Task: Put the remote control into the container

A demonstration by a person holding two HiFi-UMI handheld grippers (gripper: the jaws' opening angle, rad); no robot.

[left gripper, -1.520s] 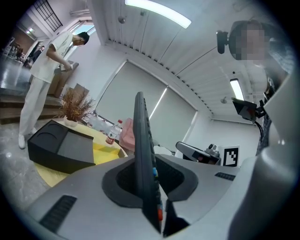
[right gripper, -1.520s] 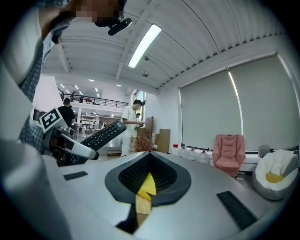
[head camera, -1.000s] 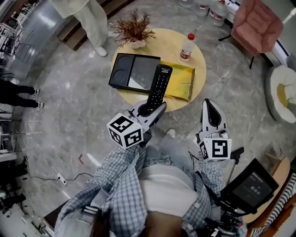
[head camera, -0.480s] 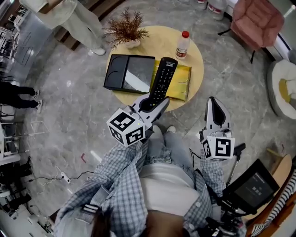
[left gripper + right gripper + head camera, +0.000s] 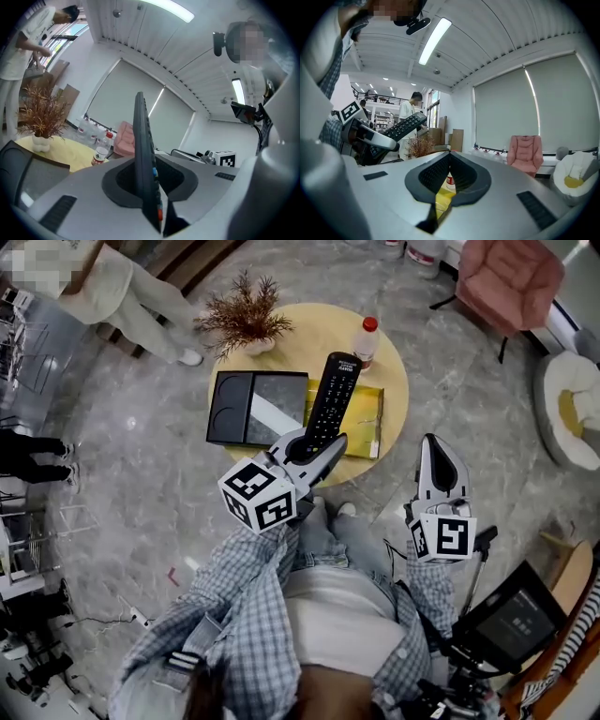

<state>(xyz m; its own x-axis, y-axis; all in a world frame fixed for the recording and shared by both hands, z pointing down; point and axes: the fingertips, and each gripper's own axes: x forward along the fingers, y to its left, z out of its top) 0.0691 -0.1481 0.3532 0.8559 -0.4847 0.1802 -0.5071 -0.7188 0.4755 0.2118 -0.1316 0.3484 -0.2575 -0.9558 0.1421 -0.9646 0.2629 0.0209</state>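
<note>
Black remote control (image 5: 330, 395) is clamped by its lower end in the left gripper (image 5: 311, 450). Its long body juts free, probably for laying flat. It hangs over the wooden table (image 5: 389, 371), beside the container (image 5: 230, 411). Right gripper (image 5: 433, 457) is pinched closed, empty, held aside.

No print can be read — bottle (image 5: 366, 339) label too small.
</note>
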